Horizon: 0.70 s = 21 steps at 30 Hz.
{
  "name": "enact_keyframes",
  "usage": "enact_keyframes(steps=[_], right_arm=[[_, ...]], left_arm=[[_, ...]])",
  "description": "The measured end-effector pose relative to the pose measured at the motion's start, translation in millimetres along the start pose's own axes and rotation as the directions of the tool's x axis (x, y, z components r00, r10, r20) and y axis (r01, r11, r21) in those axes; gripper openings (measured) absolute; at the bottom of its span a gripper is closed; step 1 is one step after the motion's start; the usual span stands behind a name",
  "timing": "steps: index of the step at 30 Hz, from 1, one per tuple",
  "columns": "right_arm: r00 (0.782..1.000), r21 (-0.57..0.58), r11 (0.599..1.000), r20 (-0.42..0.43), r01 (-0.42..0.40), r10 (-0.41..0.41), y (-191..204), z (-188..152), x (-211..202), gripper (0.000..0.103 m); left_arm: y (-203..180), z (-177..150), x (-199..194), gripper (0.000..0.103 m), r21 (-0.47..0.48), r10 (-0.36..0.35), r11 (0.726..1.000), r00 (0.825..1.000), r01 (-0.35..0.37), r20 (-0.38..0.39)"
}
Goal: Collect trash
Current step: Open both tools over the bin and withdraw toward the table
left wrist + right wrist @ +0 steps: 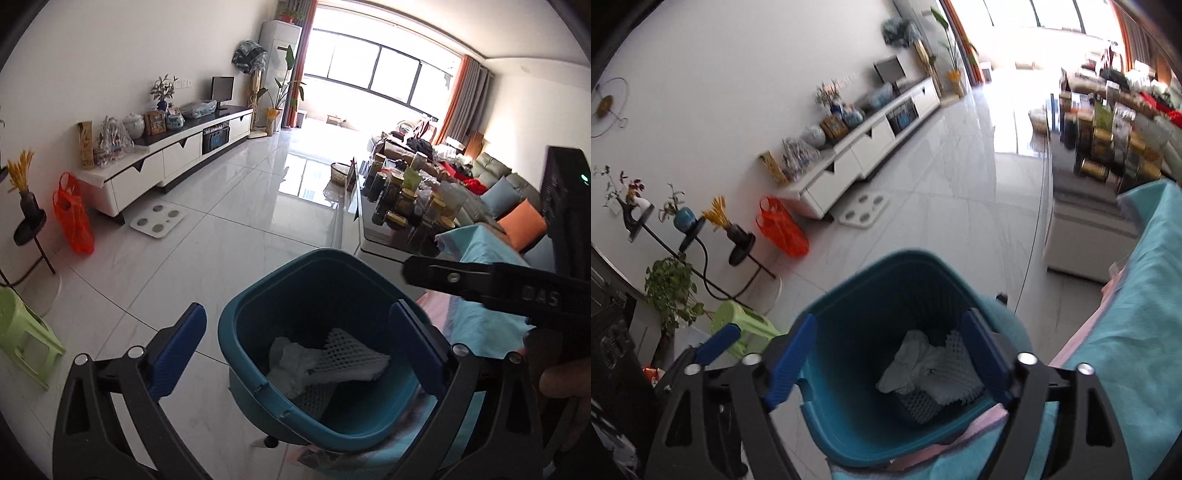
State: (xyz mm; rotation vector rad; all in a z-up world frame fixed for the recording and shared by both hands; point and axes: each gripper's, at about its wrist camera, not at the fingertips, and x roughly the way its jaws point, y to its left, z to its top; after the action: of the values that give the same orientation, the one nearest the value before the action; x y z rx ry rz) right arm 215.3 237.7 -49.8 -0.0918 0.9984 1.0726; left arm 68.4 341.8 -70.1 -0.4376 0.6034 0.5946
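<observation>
A teal trash bin [258,295] stands on the floor beside a cloth-covered table; it also shows in the right wrist view [849,424]. Inside lie crumpled white paper [291,360] and white foam netting [351,354], seen again in the right wrist view as paper [910,360] and netting [960,384]. My left gripper [301,349] is open and empty above the bin's mouth. My right gripper [890,362] is open and empty over the bin too; its black body [498,288] crosses the right side of the left wrist view.
A table with a turquoise cloth [1126,332] borders the bin on the right. A coffee table [388,236] holds several jars. On the floor stand a green stool [26,336], an orange bag [72,214], a white scale [157,221] and a TV cabinet [170,155].
</observation>
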Motion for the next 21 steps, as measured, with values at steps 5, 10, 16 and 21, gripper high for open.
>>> enact_keyframes(steps=[5,10,16,21], right_arm=[[0.991,-0.014,1.0,0.133,0.021,-0.019,-3.4,-9.2,-50.9,0.095],[0.963,-0.012,0.997,0.262,0.072,-0.067,-8.7,-25.2,-92.8,0.096],[0.921,-0.01,0.993,0.375,0.12,-0.108,-14.6,-49.8,-138.8,0.096],[0.878,-0.001,0.986,0.455,0.166,-0.147,-19.9,-76.4,-177.8,0.096]], left_arm=[[-1.3,4.9,-22.0,0.098,-0.021,-0.008,1.0,1.0,0.008,0.007],[-14.6,3.4,-53.6,0.098,0.006,-0.039,0.999,0.997,0.039,0.071],[-49.1,-5.0,-99.3,0.098,0.116,-0.082,0.992,0.975,0.059,0.208],[-91.1,-10.9,-125.4,0.098,0.213,-0.129,0.974,0.956,0.073,0.264]])
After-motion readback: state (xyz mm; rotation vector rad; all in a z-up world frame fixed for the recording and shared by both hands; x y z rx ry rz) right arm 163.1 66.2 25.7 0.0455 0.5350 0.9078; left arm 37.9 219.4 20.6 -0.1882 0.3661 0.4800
